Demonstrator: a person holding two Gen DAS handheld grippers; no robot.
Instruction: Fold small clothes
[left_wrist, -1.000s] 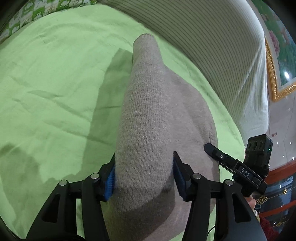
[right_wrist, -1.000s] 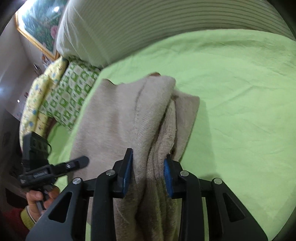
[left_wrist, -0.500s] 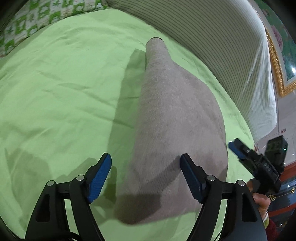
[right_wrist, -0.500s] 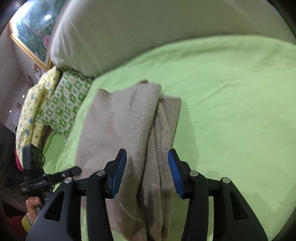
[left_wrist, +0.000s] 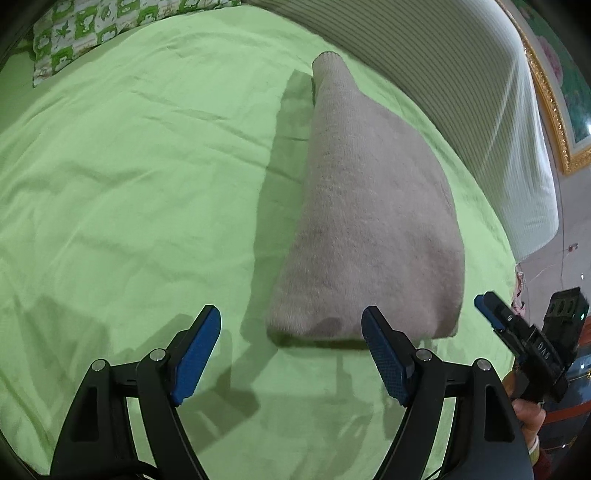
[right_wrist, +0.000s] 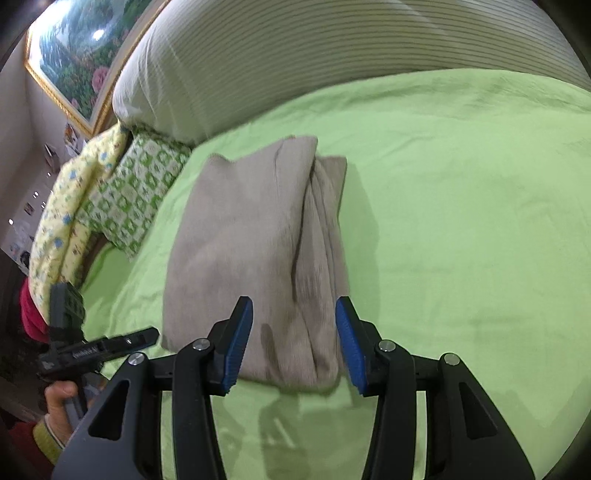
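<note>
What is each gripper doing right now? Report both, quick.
Left gripper: open, holding nothing; the folded beige sweater lies ahead of its fingers.
Right gripper: open, holding nothing; sweater's near edge sits between its fingers, untouched.

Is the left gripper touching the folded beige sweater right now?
Apart. The left wrist view shows the left gripper open, its blue pads short of the folded beige sweater, with green sheet between them.
</note>
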